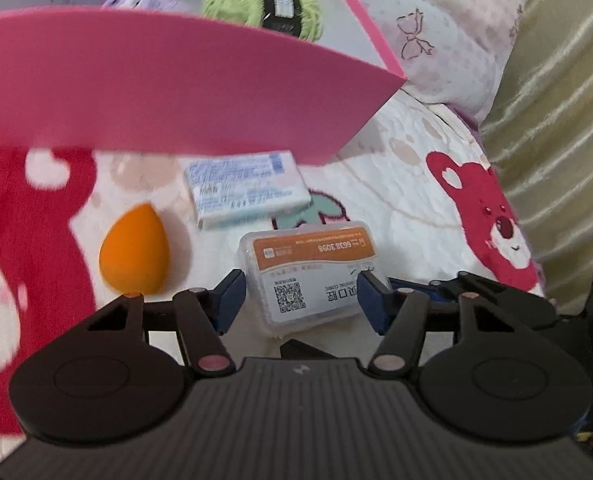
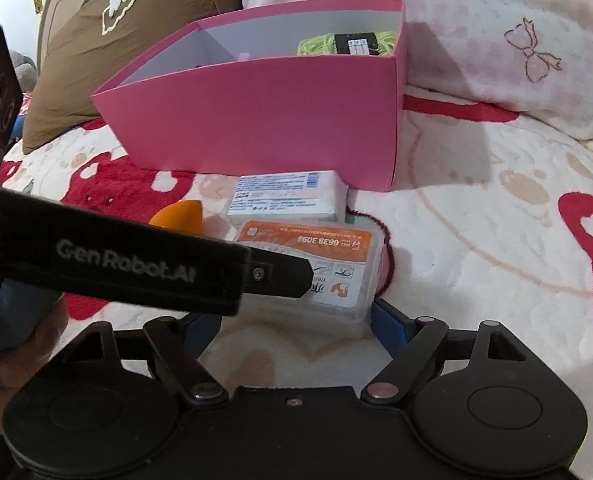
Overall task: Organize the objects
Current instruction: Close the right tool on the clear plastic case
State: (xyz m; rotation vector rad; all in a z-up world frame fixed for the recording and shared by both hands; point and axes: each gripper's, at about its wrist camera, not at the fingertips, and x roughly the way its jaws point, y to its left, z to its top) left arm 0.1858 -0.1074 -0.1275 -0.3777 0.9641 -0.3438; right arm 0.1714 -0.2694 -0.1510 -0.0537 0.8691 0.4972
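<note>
Item: clear plastic case with orange label, on bed blanket.
Left tongs bracket its sides, pads seemingly touching; right tongs open, empty. Squeeze evenly, lift level toward pink box.

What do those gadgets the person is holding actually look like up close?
Each is matte black plastic. The left gripper has a ribbed body, two round discs, hinged link bars with pinkish metal pivot pins and blue finger pads. The right gripper matches. Seen from the side, the left one bears grey "GenRobot.AI" lettering.
</note>
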